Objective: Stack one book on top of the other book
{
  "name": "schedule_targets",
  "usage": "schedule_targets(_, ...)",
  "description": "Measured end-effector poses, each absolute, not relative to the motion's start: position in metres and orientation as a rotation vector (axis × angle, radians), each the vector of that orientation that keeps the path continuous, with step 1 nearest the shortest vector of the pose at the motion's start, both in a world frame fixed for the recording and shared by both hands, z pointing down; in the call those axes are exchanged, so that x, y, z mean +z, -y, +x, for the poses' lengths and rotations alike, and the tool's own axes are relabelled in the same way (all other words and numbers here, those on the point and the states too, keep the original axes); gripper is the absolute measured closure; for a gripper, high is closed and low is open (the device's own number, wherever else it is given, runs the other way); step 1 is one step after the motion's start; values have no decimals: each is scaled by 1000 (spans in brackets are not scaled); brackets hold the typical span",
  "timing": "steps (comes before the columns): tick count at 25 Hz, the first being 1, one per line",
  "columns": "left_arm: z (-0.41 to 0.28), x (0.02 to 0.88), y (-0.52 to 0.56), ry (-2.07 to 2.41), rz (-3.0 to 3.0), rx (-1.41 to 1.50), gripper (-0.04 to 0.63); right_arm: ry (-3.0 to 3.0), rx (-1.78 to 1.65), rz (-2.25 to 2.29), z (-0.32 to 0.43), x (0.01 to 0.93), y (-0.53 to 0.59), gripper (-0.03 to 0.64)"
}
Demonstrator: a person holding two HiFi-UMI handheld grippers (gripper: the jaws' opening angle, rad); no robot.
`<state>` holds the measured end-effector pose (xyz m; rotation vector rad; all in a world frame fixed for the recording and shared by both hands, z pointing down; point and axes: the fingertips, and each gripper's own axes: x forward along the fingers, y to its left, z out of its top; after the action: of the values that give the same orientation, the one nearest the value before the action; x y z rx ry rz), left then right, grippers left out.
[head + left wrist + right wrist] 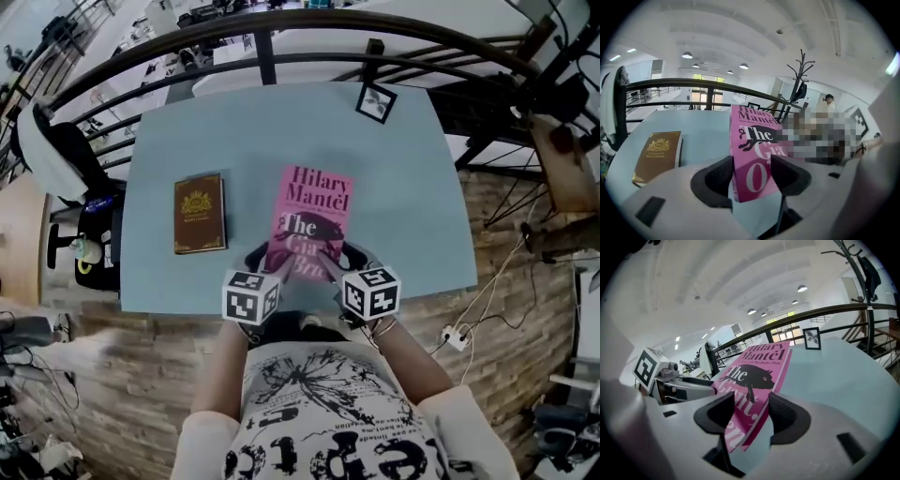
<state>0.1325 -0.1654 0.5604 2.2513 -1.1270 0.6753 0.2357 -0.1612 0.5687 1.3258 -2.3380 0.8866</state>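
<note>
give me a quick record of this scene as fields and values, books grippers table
pink book: on the table's near side, its near end between both grippers' jaws
brown book: flat on the table, left of the pink book, apart from it
left gripper: shut on the pink book
right gripper: shut on the pink book
frame: at the table's far edge
stack: not yet done
</note>
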Motion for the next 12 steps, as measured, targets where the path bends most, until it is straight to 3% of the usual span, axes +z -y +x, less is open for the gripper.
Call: schedule_targets(12,29,537,162,1316,2183,619,341,2442,787,1126,131,547,176,400)
